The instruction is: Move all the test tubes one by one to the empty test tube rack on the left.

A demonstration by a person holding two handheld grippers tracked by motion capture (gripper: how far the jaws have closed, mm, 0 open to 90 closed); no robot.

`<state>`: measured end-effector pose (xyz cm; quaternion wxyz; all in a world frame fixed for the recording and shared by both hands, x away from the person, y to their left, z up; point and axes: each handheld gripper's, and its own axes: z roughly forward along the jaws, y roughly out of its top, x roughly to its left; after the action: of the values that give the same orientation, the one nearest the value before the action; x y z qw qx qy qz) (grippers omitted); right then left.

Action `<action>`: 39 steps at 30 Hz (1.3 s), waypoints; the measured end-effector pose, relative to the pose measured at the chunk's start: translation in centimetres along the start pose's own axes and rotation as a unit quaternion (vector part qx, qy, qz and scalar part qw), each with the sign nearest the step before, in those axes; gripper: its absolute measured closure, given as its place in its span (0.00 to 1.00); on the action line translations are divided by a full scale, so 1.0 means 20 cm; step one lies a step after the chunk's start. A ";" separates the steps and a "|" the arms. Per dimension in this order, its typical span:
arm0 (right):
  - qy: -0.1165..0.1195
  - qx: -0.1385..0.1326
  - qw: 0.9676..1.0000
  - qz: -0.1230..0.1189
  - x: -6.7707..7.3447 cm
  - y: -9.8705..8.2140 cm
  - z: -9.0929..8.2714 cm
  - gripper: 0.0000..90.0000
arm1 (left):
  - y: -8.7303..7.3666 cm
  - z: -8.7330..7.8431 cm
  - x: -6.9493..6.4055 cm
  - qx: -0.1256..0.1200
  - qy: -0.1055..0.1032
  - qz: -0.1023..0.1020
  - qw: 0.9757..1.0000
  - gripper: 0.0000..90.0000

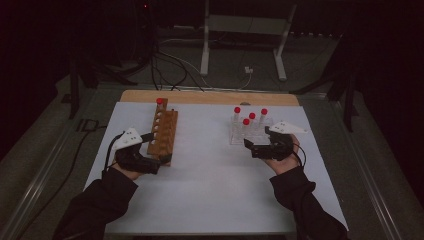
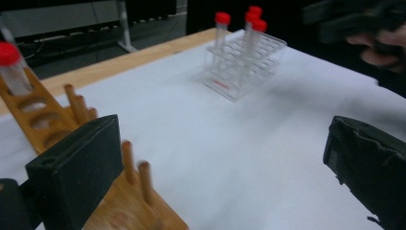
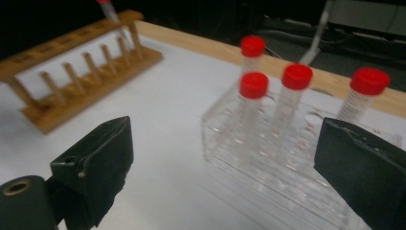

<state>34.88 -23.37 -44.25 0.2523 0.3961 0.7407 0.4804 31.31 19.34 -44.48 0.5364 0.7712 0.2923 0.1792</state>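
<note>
A wooden tube rack [image 1: 164, 131] lies on the white sheet at the left, with one red-capped tube [image 1: 160, 102] standing in its far end. My left gripper [image 1: 161, 160] is at the rack's near end, jaws open and empty; in the left gripper view [image 2: 222, 167] its left jaw sits beside the wooden rack [image 2: 52, 124] and the tube [image 2: 12, 67]. At the right, a clear plastic rack [image 1: 240, 136] holds several red-capped tubes [image 1: 246, 122]. My right gripper [image 1: 251, 148] hovers just in front of it, open, with the clear rack [image 3: 268, 143] ahead of its jaws [image 3: 230, 167].
The white sheet [image 1: 210, 170] covers a wooden board whose far edge [image 1: 210, 96] shows. Beyond the table, cables and a white stand's legs [image 1: 205, 60] lie on the dark floor. In the left gripper view, the other hand and its gripper [image 2: 354, 21] are at the upper right.
</note>
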 end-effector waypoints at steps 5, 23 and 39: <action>-0.006 0.011 1.000 0.008 -0.03 -0.03 0.06 0.17 | -0.06 -0.02 -0.05 -0.008 -0.008 -0.002 1.000 0.01; -0.033 0.041 0.998 0.019 -0.06 -0.03 0.27 0.61 | -0.11 -0.04 -0.07 -0.007 -0.013 0.003 1.000 0.01; -0.034 0.054 0.998 0.019 -0.08 -0.02 0.35 0.78 | -0.12 -0.03 -0.06 0.000 -0.019 0.001 1.000 0.01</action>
<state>40.94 -21.15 -47.49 0.2466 0.4396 0.7486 0.4307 29.38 19.63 -46.44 0.5416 0.7749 0.2813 0.1647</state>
